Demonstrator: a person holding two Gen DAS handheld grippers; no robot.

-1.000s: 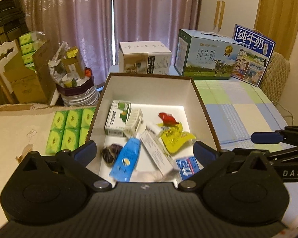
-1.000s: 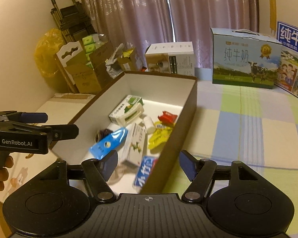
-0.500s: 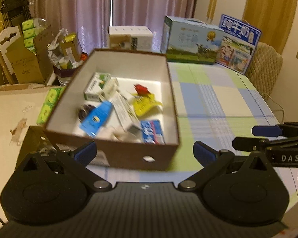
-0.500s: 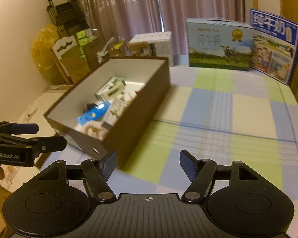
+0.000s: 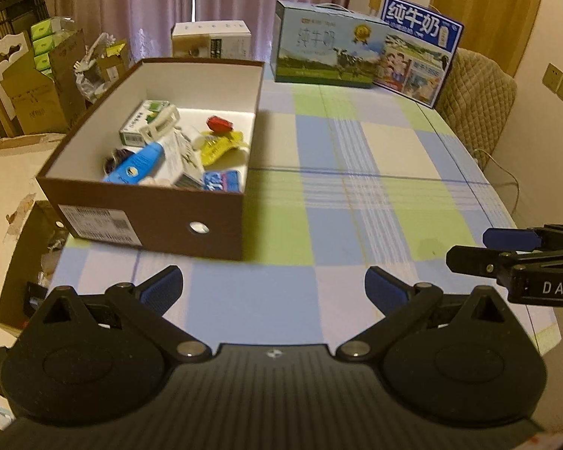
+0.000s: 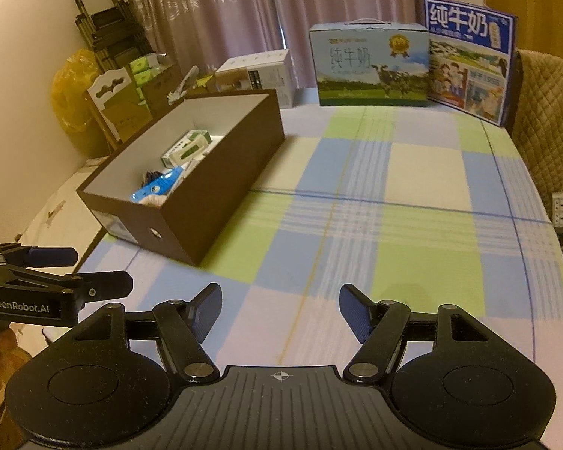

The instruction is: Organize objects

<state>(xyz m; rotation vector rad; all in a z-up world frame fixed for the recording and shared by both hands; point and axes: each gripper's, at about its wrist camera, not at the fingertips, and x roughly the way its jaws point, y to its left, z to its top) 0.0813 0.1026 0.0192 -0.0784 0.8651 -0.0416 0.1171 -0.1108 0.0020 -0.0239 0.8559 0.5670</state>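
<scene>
The brown box (image 5: 146,221) is seen standing at the bench's (image 5: 356,195) left edge on the checked cloth, its near end turned toward the cameras; inside are seen a blue tube (image 5: 135,165), a green-and-white carton (image 5: 140,122), a yellow pouch (image 5: 217,146), a red packet (image 5: 218,123) and a blue-and-white pack (image 5: 221,180). The left claw (image 5: 273,289) is held with its jaws wide apart and nothing between them, over bare cloth before the box; the right claw (image 6: 279,313) is held likewise parted and empty, further right; two milk cartons (image 6: 369,63) are set along the far edge.
</scene>
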